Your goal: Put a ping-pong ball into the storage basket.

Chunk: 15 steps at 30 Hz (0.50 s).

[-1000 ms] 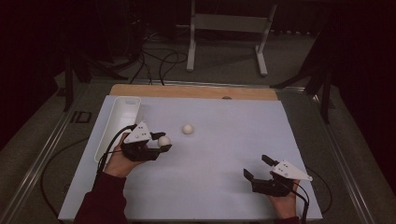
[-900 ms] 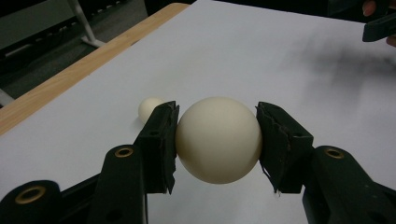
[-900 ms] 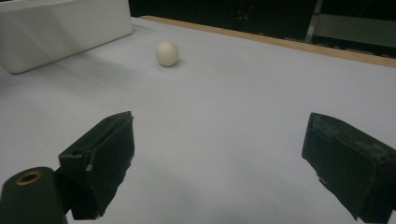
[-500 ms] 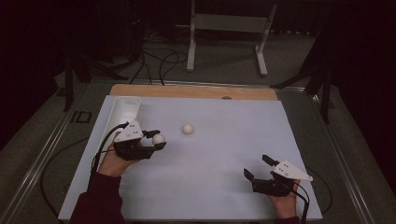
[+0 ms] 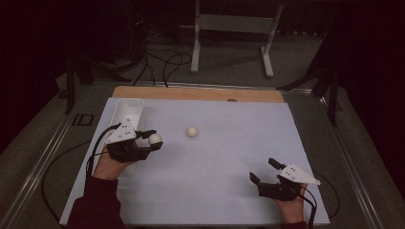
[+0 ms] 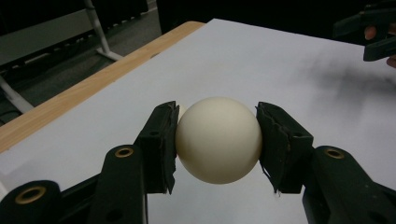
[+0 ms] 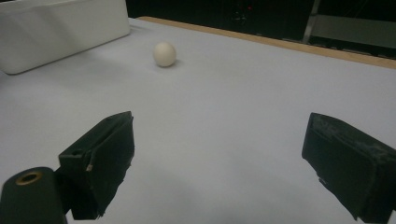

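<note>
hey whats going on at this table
A person is working at a table covered with a white sheet, holding a two-jaw gripper in each hand. The left gripper is shut on a cream ball, pads pressing it from both sides, beside a white tray at the sheet's far left corner. A second ball lies loose on the sheet, apart from both grippers. The right gripper rests near the front right with its jaws open and nothing between them.
</note>
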Motion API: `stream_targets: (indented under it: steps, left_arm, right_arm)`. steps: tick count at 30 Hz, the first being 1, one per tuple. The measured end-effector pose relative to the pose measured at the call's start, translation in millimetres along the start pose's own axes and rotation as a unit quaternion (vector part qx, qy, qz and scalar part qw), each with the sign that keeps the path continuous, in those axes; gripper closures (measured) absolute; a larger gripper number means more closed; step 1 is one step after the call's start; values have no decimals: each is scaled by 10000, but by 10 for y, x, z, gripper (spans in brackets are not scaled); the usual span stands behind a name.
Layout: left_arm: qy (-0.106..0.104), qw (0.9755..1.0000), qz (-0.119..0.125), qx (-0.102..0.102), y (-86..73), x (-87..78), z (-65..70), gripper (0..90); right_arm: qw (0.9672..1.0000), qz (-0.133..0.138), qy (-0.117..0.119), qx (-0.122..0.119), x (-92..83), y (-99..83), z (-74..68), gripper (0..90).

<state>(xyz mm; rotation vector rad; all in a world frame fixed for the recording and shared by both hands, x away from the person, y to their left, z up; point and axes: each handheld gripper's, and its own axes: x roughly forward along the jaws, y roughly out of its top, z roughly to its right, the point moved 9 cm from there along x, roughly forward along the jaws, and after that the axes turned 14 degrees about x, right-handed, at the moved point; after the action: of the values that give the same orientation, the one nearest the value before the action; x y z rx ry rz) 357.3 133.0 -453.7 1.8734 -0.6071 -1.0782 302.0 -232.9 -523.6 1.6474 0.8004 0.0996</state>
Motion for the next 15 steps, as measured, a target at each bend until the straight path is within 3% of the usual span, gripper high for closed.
stream_targets:
  steps: [15]
  left_arm:
    - [185, 9997, 88, -135, -41, -154, -107, 510]
  right_arm:
    - [10000, -3, 4, 13, -2, 0, 0, 91]
